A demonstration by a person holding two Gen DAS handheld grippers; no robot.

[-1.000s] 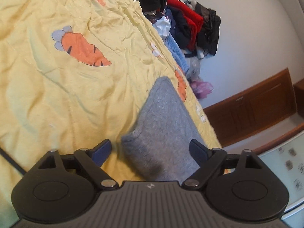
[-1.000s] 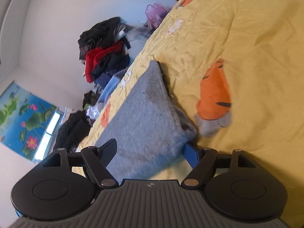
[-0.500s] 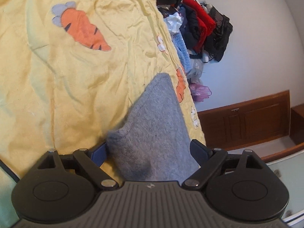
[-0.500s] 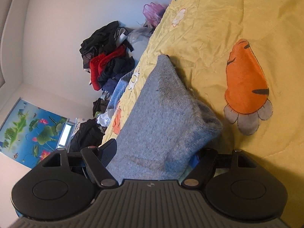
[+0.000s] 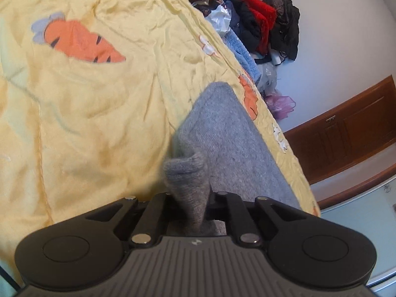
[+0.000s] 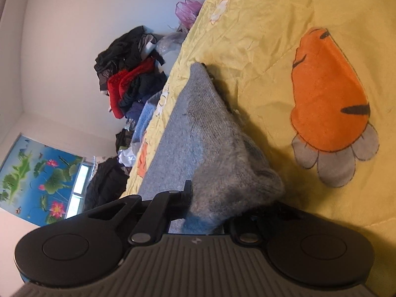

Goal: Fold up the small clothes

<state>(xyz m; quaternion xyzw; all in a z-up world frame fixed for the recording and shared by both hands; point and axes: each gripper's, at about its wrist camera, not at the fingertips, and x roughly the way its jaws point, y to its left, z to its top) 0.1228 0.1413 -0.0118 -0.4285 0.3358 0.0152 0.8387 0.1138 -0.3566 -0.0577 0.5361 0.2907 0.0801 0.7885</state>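
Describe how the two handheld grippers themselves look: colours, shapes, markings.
Both match. The left gripper and right gripper each have a dark grey ribbed body with a tiny pale logo at its front edge, flanked by two matte black rounded lobes with recessed discs. Black linkage bars with silver pivot pins run forward. No cables or sleeves show.

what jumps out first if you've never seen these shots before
The grey knit garment lies near the edge of the yellow sheet, and both the left gripper and the right gripper are shut on bunched corners of it. Big orange carrot prints dot the sheet. Beyond the bed's far edge, a heap of black and red clothes sits against the white wall.
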